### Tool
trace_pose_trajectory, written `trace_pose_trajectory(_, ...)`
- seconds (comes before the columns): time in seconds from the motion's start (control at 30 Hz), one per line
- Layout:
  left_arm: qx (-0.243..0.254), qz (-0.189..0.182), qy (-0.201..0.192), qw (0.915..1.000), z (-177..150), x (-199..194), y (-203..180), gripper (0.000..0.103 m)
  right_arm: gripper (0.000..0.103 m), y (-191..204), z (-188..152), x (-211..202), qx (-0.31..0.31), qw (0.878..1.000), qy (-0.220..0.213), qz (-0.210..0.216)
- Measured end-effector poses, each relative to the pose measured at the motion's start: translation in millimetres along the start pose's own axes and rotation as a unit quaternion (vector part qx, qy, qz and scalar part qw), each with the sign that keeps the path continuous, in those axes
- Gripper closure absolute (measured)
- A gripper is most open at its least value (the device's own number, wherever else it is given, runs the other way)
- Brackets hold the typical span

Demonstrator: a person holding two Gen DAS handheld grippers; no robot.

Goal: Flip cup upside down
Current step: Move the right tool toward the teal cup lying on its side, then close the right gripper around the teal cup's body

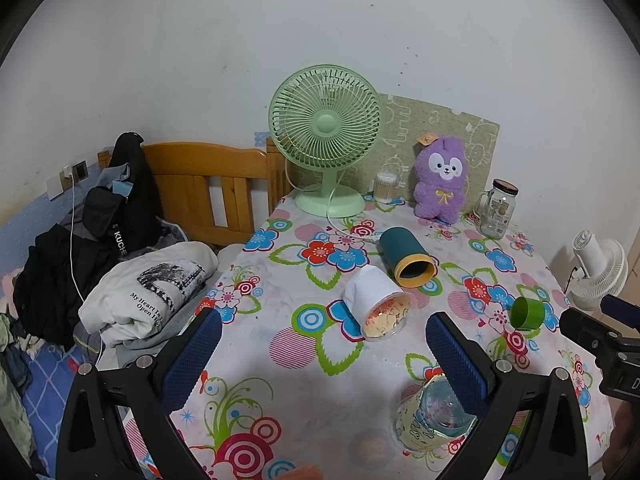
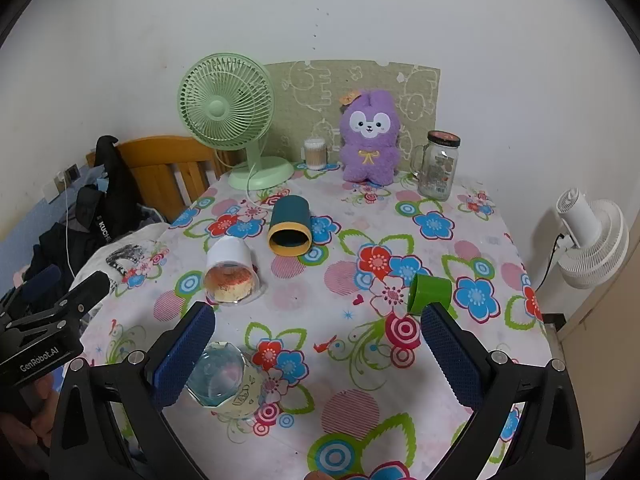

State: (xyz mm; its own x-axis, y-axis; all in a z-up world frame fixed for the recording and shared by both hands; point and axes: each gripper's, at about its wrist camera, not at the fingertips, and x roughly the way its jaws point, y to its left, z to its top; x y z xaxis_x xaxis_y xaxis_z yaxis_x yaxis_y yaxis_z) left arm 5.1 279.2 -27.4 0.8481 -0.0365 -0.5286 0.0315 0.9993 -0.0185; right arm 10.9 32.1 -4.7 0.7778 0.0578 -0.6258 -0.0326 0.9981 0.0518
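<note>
Several cups lie or stand on the flowered tablecloth. A white cup lies on its side, mouth toward me; it also shows in the right wrist view. A dark teal cup with a yellow rim lies on its side behind it. A small green cup lies tipped at the right. A clear glass cup stands bottom up near me. My left gripper is open and empty. My right gripper is open and empty.
At the table's back stand a green fan, a purple plush toy, a glass jar and a cotton swab box. A bed with clothes lies left. A white fan stands right.
</note>
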Motion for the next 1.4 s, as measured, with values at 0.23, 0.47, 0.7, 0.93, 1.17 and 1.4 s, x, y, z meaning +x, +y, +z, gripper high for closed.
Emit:
trace_pose_trajectory(0.23, 0.001, 0.0, 0.001, 1.0, -1, 1, -1, 0.0, 0.0, 2, 0, 0, -0.004, 1.0, 0.001, 0.0)
trace_pose_trajectory(0.47, 0.013, 0.004, 0.007, 0.9999, -2, 3, 2, 0.0, 0.0, 8, 18, 3, -0.028, 1.0, -0.002, 0.009)
trace_pose_trajectory(0.7, 0.026, 0.01, 0.019, 0.9994, 3, 10, 8, 0.0, 0.0, 23, 43, 16, -0.045, 0.999, 0.001, 0.025)
trace_pose_trajectory(0.93, 0.041, 0.011, 0.04, 0.9983, 9, 33, 14, 0.0, 0.0, 34, 54, 55, -0.047, 0.997, 0.04, 0.056)
trace_pose_trajectory(1.17, 0.069, -0.017, 0.088, 0.9936, 22, 84, 13, 0.0, 0.0, 42, 90, 114, -0.054, 0.993, 0.09, 0.06)
trace_pose_trajectory(1.4, 0.106, -0.049, 0.131, 0.9844, 41, 139, 5, 0.0, 0.0, 39, 118, 192, -0.038, 0.986, 0.153, 0.046)
